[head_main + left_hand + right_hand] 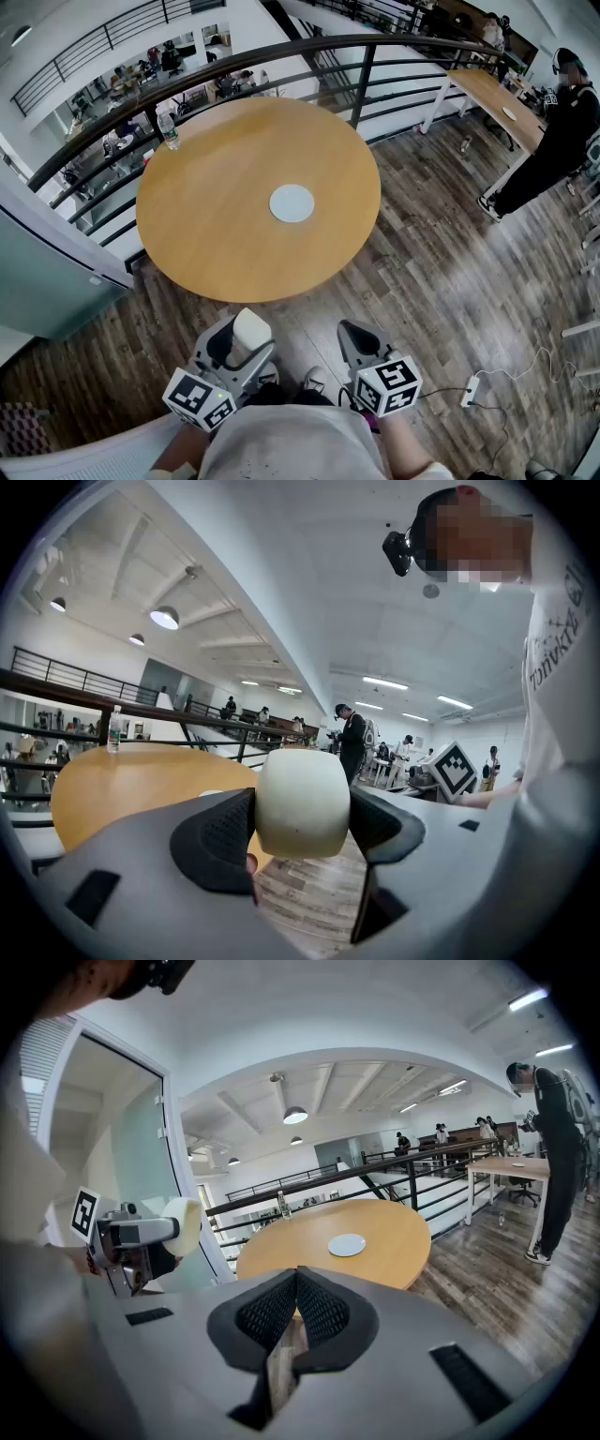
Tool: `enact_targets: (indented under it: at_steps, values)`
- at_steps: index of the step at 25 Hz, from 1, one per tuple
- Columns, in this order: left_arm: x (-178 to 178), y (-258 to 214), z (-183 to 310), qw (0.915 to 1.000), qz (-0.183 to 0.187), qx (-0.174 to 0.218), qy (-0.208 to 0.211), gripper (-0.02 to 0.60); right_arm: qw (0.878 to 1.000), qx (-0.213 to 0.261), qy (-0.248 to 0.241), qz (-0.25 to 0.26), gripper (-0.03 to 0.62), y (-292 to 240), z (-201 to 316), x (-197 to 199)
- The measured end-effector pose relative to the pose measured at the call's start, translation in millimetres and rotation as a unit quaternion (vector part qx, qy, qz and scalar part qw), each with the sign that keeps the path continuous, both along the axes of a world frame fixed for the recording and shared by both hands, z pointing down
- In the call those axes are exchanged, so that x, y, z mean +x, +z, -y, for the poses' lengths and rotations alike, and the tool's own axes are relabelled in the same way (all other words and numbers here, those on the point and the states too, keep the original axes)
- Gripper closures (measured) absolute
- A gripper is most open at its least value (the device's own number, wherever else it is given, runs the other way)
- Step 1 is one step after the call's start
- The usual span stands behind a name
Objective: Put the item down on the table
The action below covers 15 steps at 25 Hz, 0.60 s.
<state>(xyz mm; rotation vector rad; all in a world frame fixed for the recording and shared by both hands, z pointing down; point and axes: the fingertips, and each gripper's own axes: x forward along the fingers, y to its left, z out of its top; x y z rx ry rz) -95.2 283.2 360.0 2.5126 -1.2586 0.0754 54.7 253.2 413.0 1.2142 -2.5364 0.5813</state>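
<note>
In the head view the left gripper (251, 339) covers the lower part of the white item (251, 324). The hands are out of sight under its marker cube and that of the right gripper (353, 328), at the bottom of the frame. The bottle (170, 131) at the upper left of the bench (234, 234) is too small to read its label. In the left gripper view the item and the fingers (211, 841) hide the bench's near edge.

The item (303, 803) is a smooth, cream-white, barrel-shaped piece with rounded edges. It is clamped side to side between the jaws of the left hand-held gripper (246, 342). It hangs in the air short of the round wooden table (225, 234), just off the table's near edge and not touching it.
</note>
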Motion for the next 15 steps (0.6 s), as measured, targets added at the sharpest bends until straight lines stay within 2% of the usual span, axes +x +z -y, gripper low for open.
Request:
enact_targets:
  at_steps: [15]
  values:
    - [-14, 1, -3, 0.9999, -0.001, 0.001, 0.012, 0.261, 1.000, 0.005, 0.013, 0.008, 0.569, -6, -3, -14]
